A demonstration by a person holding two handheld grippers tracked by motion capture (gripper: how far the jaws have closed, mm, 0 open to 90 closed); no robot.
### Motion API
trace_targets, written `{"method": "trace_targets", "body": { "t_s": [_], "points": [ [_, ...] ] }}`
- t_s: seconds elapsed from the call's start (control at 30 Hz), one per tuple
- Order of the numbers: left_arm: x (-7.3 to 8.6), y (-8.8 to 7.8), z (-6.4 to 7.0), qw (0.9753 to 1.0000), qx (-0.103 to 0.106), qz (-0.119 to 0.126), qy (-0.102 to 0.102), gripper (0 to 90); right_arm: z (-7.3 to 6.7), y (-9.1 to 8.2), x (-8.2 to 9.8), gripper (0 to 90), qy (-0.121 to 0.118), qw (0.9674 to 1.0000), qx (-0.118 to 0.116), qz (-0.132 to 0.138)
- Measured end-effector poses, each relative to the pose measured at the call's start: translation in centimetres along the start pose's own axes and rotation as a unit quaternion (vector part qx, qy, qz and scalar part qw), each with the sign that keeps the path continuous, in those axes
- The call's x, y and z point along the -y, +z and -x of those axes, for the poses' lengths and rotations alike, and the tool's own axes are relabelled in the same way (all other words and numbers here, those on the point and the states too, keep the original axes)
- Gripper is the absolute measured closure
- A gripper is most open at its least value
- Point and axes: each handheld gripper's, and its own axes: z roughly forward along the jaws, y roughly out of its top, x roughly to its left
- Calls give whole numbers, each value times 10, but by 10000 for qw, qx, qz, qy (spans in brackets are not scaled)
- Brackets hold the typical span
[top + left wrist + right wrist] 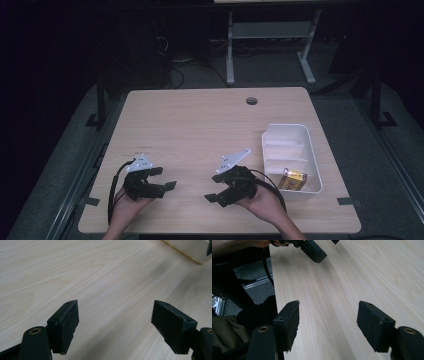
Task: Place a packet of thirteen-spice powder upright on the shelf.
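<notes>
My left gripper (165,178) rests low over the near left of the wooden table (200,125), held in a hand and pointing right. Its jaws stand apart with only bare wood between them (115,322). My right gripper (212,188) is at the near middle and points left toward the other one. It is open too, with nothing between its pads (328,325). In the right gripper view the left gripper (312,251) shows at the top. A small yellow box (292,180) lies in the near end of a white tray (285,127), to the right of both grippers.
The tray has dividers in its far half, and its corner (190,250) shows in the left gripper view. A round cable hole (251,101) sits near the table's far edge. The table's near edge (274,297) drops to dark floor and a metal frame.
</notes>
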Motion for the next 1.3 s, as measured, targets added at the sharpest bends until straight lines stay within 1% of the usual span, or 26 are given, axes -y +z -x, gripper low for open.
{"method": "trace_targets", "body": {
  "t_s": [0.13, 0.17, 0.3, 0.43, 0.53, 0.87, 1.13, 1.3],
  "points": [
    [0, 1, 1, 10000, 9, -9, 6, 217, -1, 5, 2, 327, 26, 10000, 11, -18],
    [0, 1, 1, 10000, 9, -8, 10, 217, -1, 7, 3, 325, 63, 10000, -3, -26],
    [0, 1, 1, 10000, 14, -18, 18, 216, -1, 13, 6, 311, 63, 9999, 7, -79],
    [0, 2, 1, 10000, 26, -24, 39, 216, -1, 19, 11, 298, 161, 9998, -8, -80],
    [0, 2, 1, 10000, 35, -29, 48, 216, -1, 23, 14, 292, 188, 9998, -3, -114],
    [0, 3, 3, 9999, 47, -53, 86, 217, 0, 32, 23, 283, 273, 9996, 59, -73],
    [0, 5, 4, 9998, 78, -90, 139, 217, -1, 40, 33, 281, 205, 9996, 132, -118],
    [-1, 6, 5, 9997, 85, -118, 178, 218, -3, 43, 34, 279, 185, 9997, 135, -68]
  ]
}}
